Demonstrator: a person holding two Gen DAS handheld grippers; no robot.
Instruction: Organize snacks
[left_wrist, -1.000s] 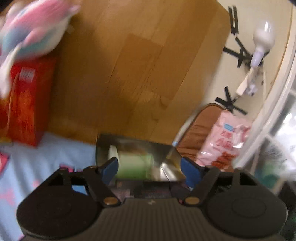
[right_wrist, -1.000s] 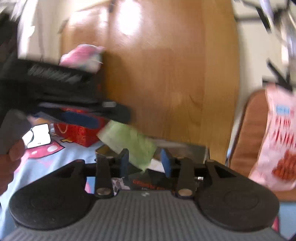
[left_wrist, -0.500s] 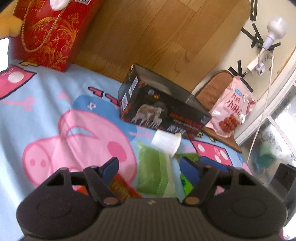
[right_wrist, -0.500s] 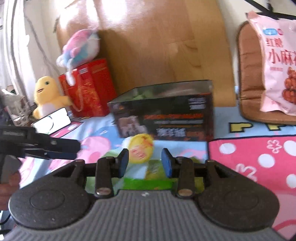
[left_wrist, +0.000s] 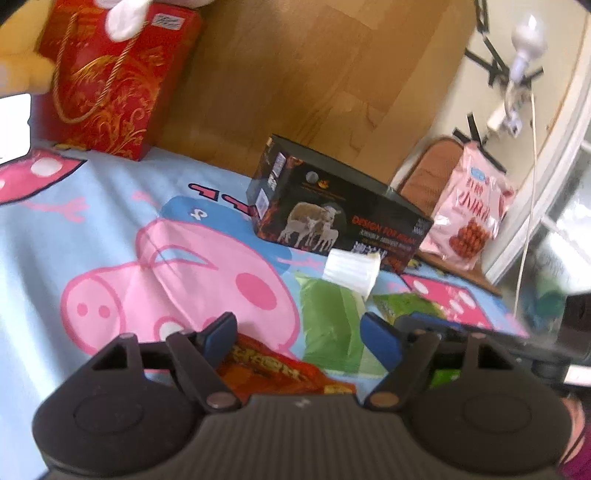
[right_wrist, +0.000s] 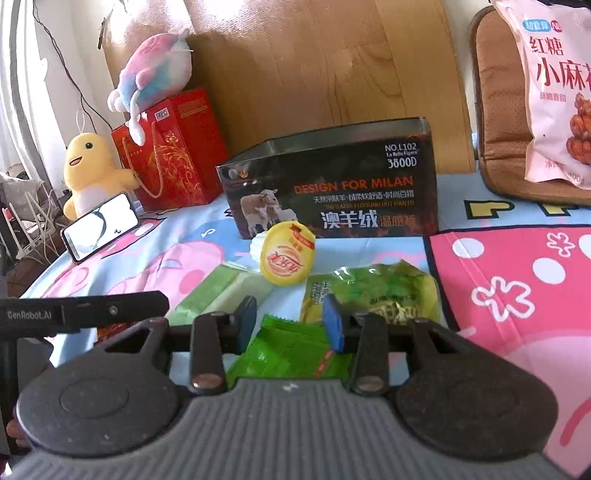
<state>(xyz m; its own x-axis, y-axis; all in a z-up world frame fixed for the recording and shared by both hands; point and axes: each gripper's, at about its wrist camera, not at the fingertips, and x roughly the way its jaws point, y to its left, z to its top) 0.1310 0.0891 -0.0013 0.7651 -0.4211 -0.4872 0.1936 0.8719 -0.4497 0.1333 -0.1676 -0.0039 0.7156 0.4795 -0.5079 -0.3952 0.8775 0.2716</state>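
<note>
Above snack packets scattered on a cartoon bedsheet (left_wrist: 92, 229) before an open black tin box (right_wrist: 332, 192), the left gripper (left_wrist: 299, 332) and right gripper (right_wrist: 290, 319) hover with jaws apart and empty, the right framing a green wrapper (right_wrist: 288, 350), likely the next pick for the box.

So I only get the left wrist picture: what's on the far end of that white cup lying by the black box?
Observer: A yellow lid with red print, facing the right camera.
Operator: And what's sitting on the red bag?
Observer: A pink and blue plush toy.
Operator: Anything by the right fingers?
Observer: A small green wrapper lies between them; they stand open around it.
</note>
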